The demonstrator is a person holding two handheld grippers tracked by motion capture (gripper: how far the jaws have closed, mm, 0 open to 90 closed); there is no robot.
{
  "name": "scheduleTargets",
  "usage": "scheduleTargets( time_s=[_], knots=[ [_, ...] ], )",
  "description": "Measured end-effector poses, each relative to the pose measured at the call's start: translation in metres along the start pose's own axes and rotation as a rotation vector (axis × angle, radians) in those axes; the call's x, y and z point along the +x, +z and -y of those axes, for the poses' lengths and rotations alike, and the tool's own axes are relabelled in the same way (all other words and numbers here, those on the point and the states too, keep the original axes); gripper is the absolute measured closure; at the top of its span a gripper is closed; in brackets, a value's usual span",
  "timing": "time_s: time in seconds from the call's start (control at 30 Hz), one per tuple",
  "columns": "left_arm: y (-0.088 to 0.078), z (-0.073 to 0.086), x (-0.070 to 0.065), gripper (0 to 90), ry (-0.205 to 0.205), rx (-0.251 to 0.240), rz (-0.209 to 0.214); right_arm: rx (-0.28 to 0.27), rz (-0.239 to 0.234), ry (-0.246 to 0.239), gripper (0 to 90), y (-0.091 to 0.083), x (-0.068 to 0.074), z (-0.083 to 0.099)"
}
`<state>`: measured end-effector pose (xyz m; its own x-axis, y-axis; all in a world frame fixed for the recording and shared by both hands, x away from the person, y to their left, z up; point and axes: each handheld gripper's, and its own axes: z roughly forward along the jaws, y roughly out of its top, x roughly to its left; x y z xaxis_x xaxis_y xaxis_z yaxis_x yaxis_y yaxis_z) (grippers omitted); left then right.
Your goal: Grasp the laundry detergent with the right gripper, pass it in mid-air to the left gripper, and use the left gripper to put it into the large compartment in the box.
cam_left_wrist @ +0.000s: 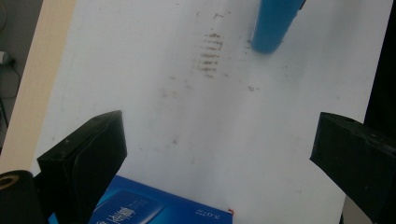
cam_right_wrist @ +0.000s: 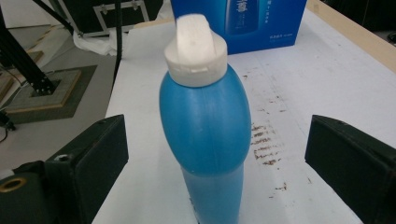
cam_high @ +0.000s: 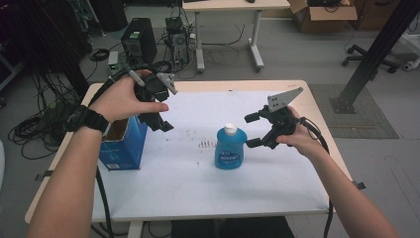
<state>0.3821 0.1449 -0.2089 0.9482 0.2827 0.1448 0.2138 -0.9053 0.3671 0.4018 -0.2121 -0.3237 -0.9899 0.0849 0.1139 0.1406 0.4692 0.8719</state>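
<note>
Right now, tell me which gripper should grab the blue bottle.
Right. The right gripper is open beside the blue bottle, whose body stands between its jaws in the right gripper view. The left gripper hovers open over the blue box, farther off.

Both forearms reach in over the table, a watch on the left wrist. The left gripper tilts downward, jaws spread wide. The right gripper points leftward, its jaws likewise parted.
</note>
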Motion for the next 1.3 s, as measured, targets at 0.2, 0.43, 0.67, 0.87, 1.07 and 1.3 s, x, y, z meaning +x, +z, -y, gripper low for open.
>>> scheduleTargets(
  time_s=[0.2,0.43,0.67,0.87,1.07,1.3],
  knots=[
    [0.000,0.002,-0.001,3.8,-0.003,-0.007,0.002,0.002,-0.012,0.013,6.3,0.014,-0.004,0.009],
    [0.000,0.004,-0.001,3.8,-0.006,-0.011,0.002,-0.007,-0.038,0.025,7.0,0.026,-0.008,0.018],
    [0.002,0.005,-0.001,3.8,-0.007,-0.014,0.006,-0.010,-0.073,0.030,7.3,0.041,-0.009,0.023],
    [0.002,0.006,-0.001,3.8,-0.007,-0.017,0.005,-0.029,-0.090,0.036,8.9,0.050,-0.010,0.026],
    [0.002,0.005,-0.001,3.8,-0.005,-0.016,0.008,-0.032,-0.094,0.041,10.6,0.057,-0.010,0.028],
    [0.002,0.005,-0.002,3.8,-0.002,-0.020,0.010,-0.036,-0.094,0.036,14.4,0.060,-0.010,0.030]
  ],
)
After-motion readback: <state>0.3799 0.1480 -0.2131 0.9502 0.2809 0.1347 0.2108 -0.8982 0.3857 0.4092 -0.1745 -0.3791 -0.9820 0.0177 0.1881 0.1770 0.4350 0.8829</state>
